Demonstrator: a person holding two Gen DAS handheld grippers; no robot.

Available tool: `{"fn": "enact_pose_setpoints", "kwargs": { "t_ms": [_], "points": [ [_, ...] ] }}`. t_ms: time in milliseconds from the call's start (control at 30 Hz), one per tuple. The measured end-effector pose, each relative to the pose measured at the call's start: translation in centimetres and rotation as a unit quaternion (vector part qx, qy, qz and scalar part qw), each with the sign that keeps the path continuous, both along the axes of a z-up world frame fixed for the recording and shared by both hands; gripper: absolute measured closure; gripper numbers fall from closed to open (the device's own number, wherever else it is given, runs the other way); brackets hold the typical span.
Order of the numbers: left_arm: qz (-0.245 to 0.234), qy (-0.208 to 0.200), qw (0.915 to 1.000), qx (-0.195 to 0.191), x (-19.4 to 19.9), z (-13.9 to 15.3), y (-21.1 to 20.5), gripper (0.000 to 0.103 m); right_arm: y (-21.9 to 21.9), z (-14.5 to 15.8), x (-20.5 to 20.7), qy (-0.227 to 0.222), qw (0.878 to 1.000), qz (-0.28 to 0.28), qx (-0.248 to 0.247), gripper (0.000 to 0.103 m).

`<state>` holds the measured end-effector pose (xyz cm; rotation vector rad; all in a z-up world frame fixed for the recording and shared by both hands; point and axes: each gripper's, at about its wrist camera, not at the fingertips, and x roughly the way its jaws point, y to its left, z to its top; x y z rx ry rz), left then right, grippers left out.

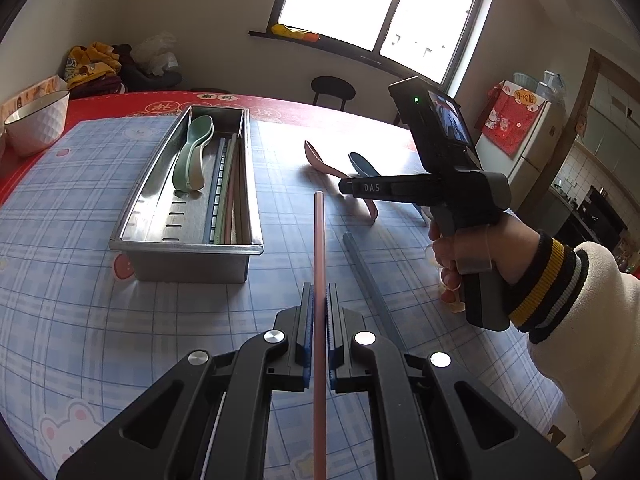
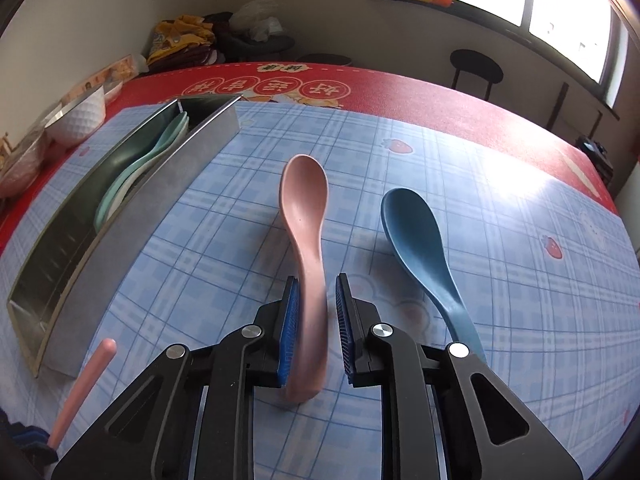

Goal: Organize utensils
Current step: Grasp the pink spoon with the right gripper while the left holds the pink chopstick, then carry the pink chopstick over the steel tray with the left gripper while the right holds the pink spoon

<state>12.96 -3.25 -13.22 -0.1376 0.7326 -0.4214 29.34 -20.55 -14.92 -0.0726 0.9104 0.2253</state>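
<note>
- The metal tray (image 1: 188, 240) sits toward the left edge of my surface (image 1: 80, 320), long side running away from me. The green spoon (image 1: 192, 152) lies in its wide side and chopsticks fill the narrow slot, so each kind has its own lane.
- A white bowl (image 1: 36, 124) stands at the far left corner, well apart from the sorting.
- My left gripper (image 1: 319, 300) has its fingers clamped fully on the pink chopstick (image 1: 319, 232), gripped mid-length so it points forward. I judge it is headed for the tray's narrow slot.
- A grey chopstick (image 1: 368, 280) lies loose on the surface just right of that, not yet sorted.
- My right gripper (image 2: 316, 320) straddles the pink spoon (image 2: 304, 208) at its handle. The fingers are nearly closed, the left pad touching the handle and a thin gap showing at the right one, so I don't count it as held.
- The blue spoon (image 2: 416, 232) lies just beside it, toward the right edge, waiting.
</note>
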Motion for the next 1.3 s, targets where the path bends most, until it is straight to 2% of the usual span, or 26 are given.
{"fn": "enact_pose_setpoints", "kwargs": {
  "t_ms": [267,400,533,800,1033,1300],
  "points": [
    [0.002,0.005,1.0000,-0.005,0.3,-0.2,0.2,0.097,-1.2,0.4,-0.3,0.002,0.999,-0.005,0.043,0.090],
    [-0.002,0.004,1.0000,0.001,0.3,-0.2,0.0,0.097,-2.2,1.7,-1.9,-0.002,0.995,-0.005,0.098,0.090],
    [-0.004,0.003,1.0000,0.007,0.3,-0.2,-0.3,0.097,-2.6,2.5,-4.3,-0.015,0.991,-0.003,0.131,0.090],
    [0.011,-0.006,0.9998,0.014,-0.2,0.0,-0.2,0.097,-2.8,2.2,-7.6,-0.037,0.989,0.002,0.145,0.090],
    [0.032,0.003,0.9995,-0.004,0.2,0.1,1.0,0.097,-2.7,1.8,-8.1,-0.044,0.987,0.014,0.153,0.090],
    [0.025,-0.008,0.9997,-0.004,-0.5,1.2,1.0,0.097,-3.8,1.6,-8.2,-0.048,0.982,0.007,0.180,0.090]
  ]
}}
